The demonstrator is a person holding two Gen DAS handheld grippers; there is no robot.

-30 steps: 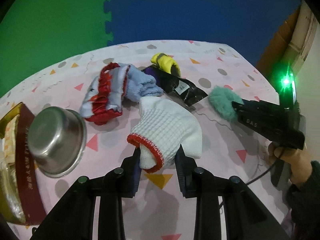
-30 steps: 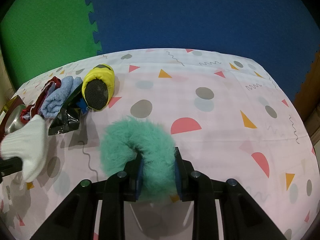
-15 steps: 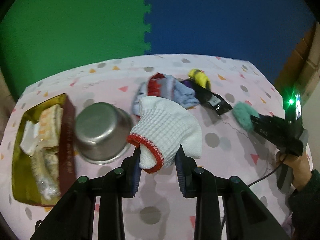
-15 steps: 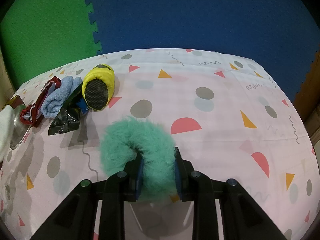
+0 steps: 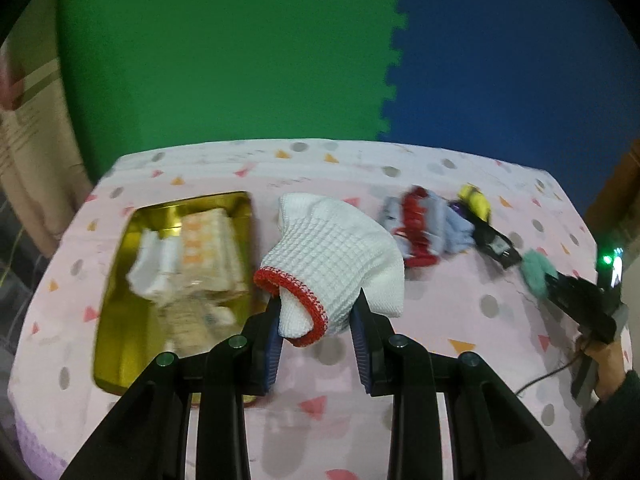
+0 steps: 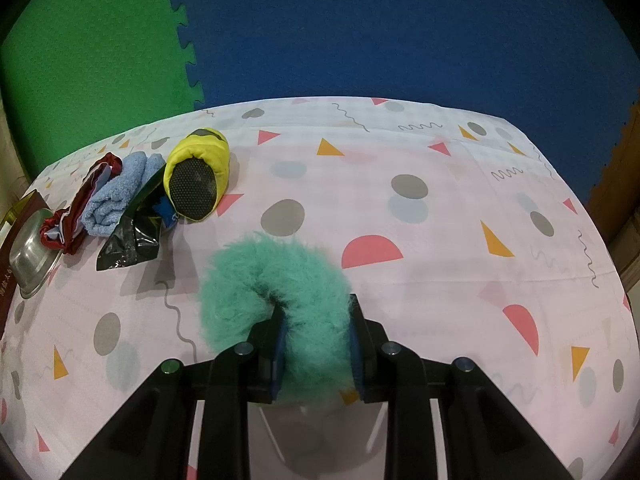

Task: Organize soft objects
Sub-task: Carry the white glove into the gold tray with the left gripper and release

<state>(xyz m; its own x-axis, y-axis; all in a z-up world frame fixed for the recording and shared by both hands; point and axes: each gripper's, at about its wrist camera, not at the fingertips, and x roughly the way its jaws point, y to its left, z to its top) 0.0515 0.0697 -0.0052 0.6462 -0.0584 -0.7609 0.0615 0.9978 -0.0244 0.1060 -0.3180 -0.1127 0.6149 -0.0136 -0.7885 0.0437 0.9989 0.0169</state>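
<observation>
Left fingers (image 5: 358,320) clamp white glove (image 5: 332,264); right fingers (image 6: 355,330) clamp teal fluff (image 6: 276,280).

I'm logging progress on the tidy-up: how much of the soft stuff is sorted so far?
Done: the gold tin already holds some folded cloth pieces. In hand: the left tool grips a white knit glove near the tin; the right tool grips a teal fluffy ring low over the table. Left: the red-trimmed cloth, blue towel, yellow slipper and black pouch lie on the tablecloth.
</observation>
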